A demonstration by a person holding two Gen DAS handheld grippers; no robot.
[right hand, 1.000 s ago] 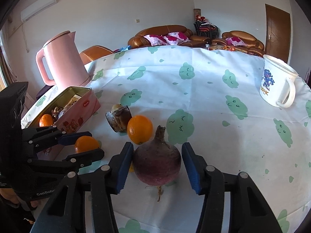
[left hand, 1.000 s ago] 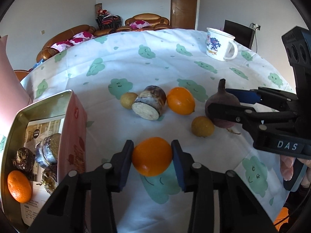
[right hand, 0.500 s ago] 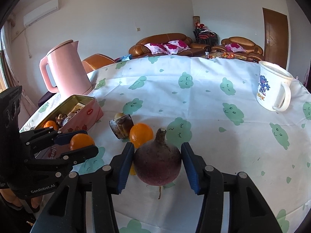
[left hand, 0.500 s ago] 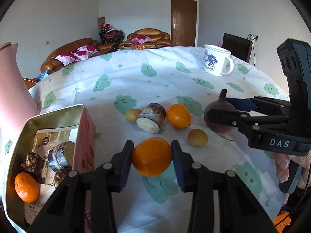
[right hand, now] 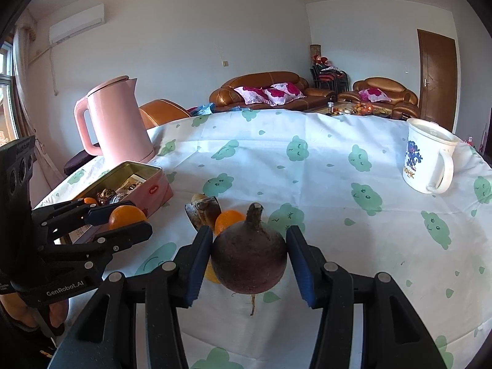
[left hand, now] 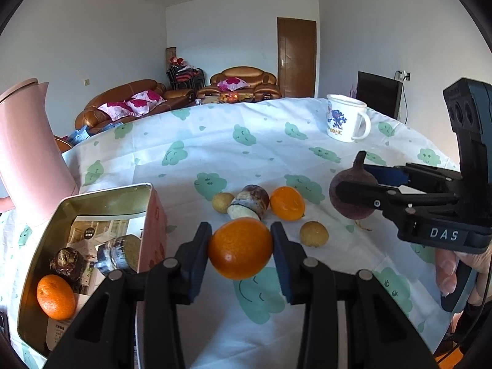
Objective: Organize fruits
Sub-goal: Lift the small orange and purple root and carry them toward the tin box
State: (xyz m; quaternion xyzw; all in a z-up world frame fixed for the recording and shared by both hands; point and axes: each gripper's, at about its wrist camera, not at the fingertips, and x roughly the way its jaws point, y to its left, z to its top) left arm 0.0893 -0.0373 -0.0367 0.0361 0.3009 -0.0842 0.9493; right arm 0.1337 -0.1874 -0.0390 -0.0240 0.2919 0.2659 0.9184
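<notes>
Both pairs of tongs are rising off the table compared with a second earlier, each carrying its load, so more of the room is showing above the far edge of the cloth.

The left tongs (left hand: 240, 247) are clamping an orange (left hand: 240, 248) between their pads, holding it clear of the cloth just to the right of the open tin (left hand: 147, 212). The right tongs (right hand: 249, 256) are gripping a dark purple round root with a stalk, the beet (right hand: 249, 258), which is hanging above the table with its thin tail pointing down.

The tin is already holding a small orange (left hand: 56, 296) and two dark pieces. Still lying on the table (left hand: 215, 156) are a second orange (left hand: 287, 203), a cut brown chunk (left hand: 249, 202) and two small yellowish fruits (left hand: 313, 233).

The step in hand is probably carrying the gripped orange over the tin's right wall. Doing it well is a matter of keeping the squeeze steady, lifting high enough that the fruit is clearing the rim, and lowering it into the bare part of the tin before easing the pads apart, so it is not rolling against the pieces inside. The right tongs are best waiting off to the side until the left ones are clear.
</notes>
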